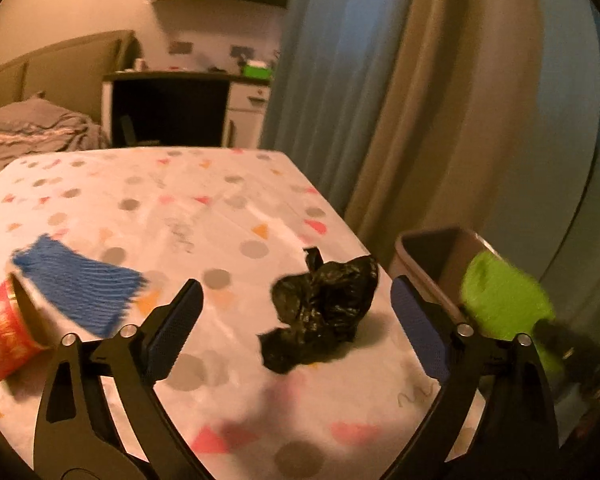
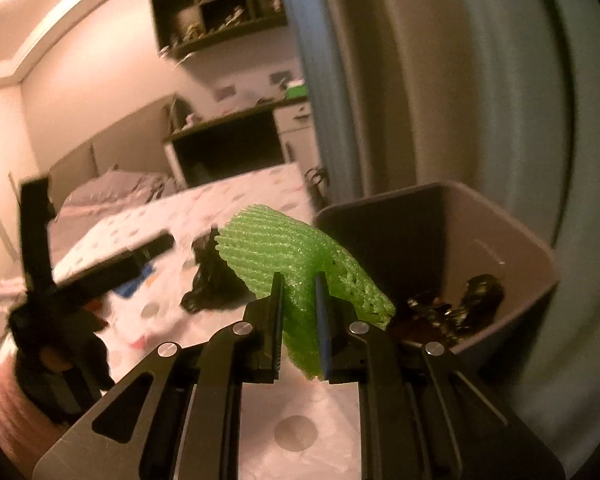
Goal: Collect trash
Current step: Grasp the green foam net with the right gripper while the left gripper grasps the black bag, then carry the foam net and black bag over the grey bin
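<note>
A: Pinching the green foam net (image 2: 296, 256), that's the right gripper (image 2: 299, 280). Jaws nearly together, net squeezed between the pads, most of it sticking out past the fingertips.

B: Where's the net relative to the bin?

A: Held up in the air, just beside the near rim of the grey bin (image 2: 432, 216), at table edge. Not inside. Bin already has some dark crumpled stuff at the bottom.

B: Left gripper?

A: Left gripper (image 1: 296, 300) jaws spread wide, nothing between the pads. It's over the spotted tablecloth (image 1: 180, 208), with the crumpled black plastic bag (image 1: 320, 312) lying on the cloth ahead, between the two fingers in view but not touched.

B: Other trash?

A: Blue foam net (image 1: 76, 288) flat on the cloth at left, touching a red paper cup (image 1: 4, 332) lying on its side. Both blurred. Curtains behind the bin.
</note>
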Demonstrator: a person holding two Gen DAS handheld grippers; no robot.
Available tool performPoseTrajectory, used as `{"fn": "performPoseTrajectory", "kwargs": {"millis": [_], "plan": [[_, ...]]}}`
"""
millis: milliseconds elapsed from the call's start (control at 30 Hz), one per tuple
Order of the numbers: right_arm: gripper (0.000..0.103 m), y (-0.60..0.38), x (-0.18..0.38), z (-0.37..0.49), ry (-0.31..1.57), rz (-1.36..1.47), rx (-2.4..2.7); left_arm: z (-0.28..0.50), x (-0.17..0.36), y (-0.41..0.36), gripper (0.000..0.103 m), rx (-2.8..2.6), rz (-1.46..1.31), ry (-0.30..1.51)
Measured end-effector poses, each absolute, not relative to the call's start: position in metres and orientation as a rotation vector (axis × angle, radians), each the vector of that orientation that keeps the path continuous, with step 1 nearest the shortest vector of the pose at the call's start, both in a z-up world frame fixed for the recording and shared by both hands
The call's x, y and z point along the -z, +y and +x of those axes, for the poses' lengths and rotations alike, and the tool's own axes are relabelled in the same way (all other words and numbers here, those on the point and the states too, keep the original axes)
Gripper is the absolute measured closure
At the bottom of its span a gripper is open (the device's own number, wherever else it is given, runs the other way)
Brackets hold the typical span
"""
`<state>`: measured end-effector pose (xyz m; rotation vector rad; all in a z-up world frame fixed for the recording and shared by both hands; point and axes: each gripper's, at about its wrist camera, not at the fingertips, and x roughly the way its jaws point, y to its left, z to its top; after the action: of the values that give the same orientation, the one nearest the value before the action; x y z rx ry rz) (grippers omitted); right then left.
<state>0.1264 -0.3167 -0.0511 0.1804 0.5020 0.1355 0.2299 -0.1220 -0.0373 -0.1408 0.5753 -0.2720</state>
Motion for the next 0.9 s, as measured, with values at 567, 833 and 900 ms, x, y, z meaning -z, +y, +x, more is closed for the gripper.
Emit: {"fn": "performPoseTrajectory", "kwargs": {"millis": [567,833,900], "plan": [[0.087,-0.322,0.051,0.117,0.467,0.192,-0.134,0.281,0.079,-0.156,0.077,0.332,-0.044,0.792],[0.087,-0.320,0.050,0.119,0.461,0.187,-0.134,0.255,0.062,-0.145,0.090,0.302,-0.062,0.723],[0.087,-0.318,0.048,0.119,0.457,0.183,-0.135,0.242,0.051,-0.140,0.090,0.289,-0.079,0.696]]}}
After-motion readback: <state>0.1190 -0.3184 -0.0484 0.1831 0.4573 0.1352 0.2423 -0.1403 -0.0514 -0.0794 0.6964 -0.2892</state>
